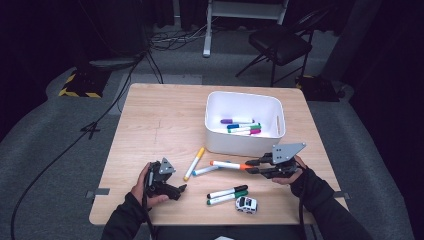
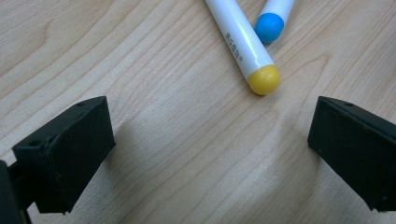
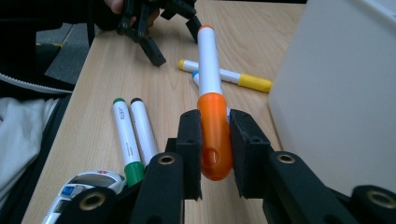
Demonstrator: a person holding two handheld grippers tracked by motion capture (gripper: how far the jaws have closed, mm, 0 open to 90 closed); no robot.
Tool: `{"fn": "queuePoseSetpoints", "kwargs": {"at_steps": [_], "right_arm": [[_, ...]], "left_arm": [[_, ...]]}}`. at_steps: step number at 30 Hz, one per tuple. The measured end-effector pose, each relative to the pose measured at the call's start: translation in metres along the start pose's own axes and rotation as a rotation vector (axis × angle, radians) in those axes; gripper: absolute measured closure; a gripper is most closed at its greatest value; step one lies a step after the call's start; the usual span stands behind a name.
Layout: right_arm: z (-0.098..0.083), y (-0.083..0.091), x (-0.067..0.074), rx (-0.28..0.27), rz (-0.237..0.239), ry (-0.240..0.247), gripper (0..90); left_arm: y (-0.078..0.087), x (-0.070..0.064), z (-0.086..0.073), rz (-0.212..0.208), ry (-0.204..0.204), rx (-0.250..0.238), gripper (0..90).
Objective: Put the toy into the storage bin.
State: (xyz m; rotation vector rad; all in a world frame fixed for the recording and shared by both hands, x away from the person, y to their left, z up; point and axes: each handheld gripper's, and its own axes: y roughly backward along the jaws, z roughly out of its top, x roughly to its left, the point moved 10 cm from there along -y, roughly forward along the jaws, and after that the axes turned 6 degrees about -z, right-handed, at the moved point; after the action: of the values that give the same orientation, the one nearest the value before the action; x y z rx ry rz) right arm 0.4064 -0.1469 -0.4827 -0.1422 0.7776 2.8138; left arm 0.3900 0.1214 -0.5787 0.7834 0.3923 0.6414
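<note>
My right gripper (image 1: 253, 166) (image 3: 215, 140) is shut on the orange cap of an orange marker (image 1: 230, 165) (image 3: 211, 98), lifted just above the table beside the white bin (image 1: 272, 145). My left gripper (image 1: 181, 190) (image 2: 210, 140) rests low on the table near its front left, jaws open and bare. Just ahead of it lie a yellow marker (image 1: 194, 163) (image 2: 245, 49) and a blue marker (image 1: 206, 170) (image 2: 273, 21). A black marker (image 1: 227, 191) (image 3: 142, 126) and a green marker (image 1: 227, 198) (image 3: 125, 140) lie side by side near the front edge.
The white bin (image 3: 341, 93) holds several markers (image 1: 242, 127). A small white toy car (image 1: 246, 204) (image 3: 84, 186) sits by the front edge. A folding chair (image 1: 282, 42) and cables are on the floor beyond the table (image 1: 160, 115).
</note>
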Motion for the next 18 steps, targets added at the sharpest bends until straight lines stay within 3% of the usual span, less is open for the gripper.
{"fn": "queuePoseSetpoints", "kwargs": {"at_steps": [10, 18], "right_arm": [[0.029, 0.041, -0.019, -0.051, -0.081, 0.032, 75.3], [0.05, 0.071, -0.038, -0.103, -0.151, 0.021, 75.3]], "left_arm": [[0.0, 0.0, 0.0, 0.0, 0.0, 0.0, 0.6], [0.0, 0.0, 0.0, -0.001, 0.0, 0.0, 0.6]]}}
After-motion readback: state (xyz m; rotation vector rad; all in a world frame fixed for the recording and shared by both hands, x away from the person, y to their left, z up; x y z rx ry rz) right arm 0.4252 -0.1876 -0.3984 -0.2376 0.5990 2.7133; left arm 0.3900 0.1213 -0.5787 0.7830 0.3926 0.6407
